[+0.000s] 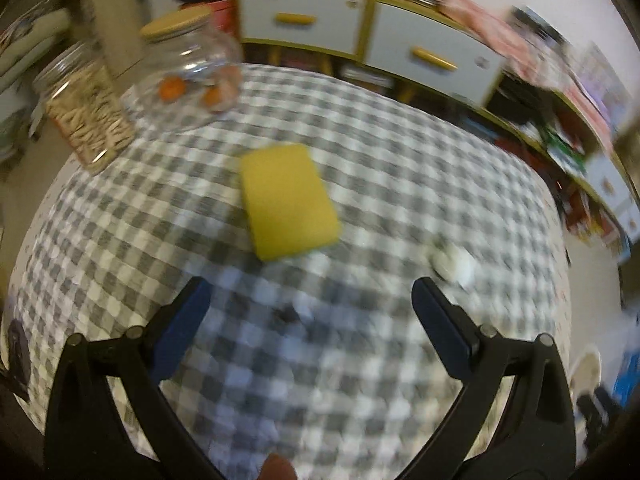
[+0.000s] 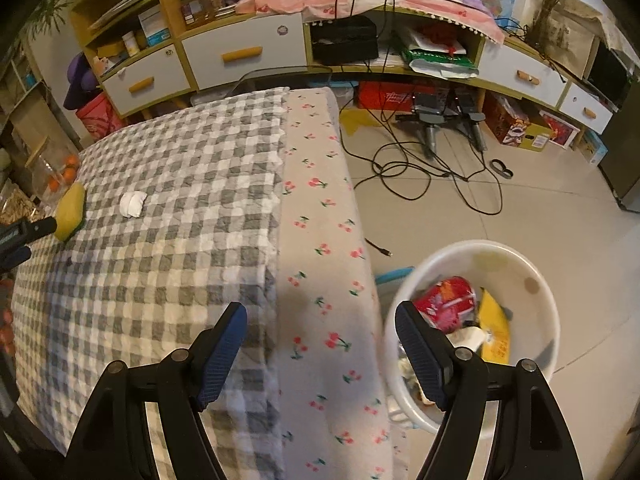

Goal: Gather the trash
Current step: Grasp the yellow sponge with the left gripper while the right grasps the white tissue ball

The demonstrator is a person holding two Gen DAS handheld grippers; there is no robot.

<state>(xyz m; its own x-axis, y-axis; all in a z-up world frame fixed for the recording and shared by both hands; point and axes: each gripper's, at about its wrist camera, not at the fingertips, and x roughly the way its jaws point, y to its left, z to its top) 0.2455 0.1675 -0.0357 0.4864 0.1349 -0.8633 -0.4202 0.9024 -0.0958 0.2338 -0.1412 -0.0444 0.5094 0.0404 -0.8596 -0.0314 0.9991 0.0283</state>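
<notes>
A crumpled white tissue (image 1: 454, 263) lies on the grey checked tablecloth (image 1: 360, 160); it also shows in the right wrist view (image 2: 133, 203). A yellow sponge (image 1: 287, 199) lies beyond my left gripper (image 1: 312, 300), which is open and empty above the cloth. The sponge also shows in the right wrist view (image 2: 71, 210). My right gripper (image 2: 320, 328) is open and empty over the table's right edge. A white bin (image 2: 532, 280) on the floor holds a red wrapper (image 2: 446, 302), a yellow wrapper (image 2: 494, 328) and white paper.
Two glass jars stand at the far left of the table, one with nuts (image 1: 86, 104), one with orange fruit (image 1: 192, 76). A cherry-print cloth (image 2: 320, 220) covers the table's right side. Cables (image 2: 420, 168) lie on the floor. Drawers and shelves (image 2: 240, 56) line the wall.
</notes>
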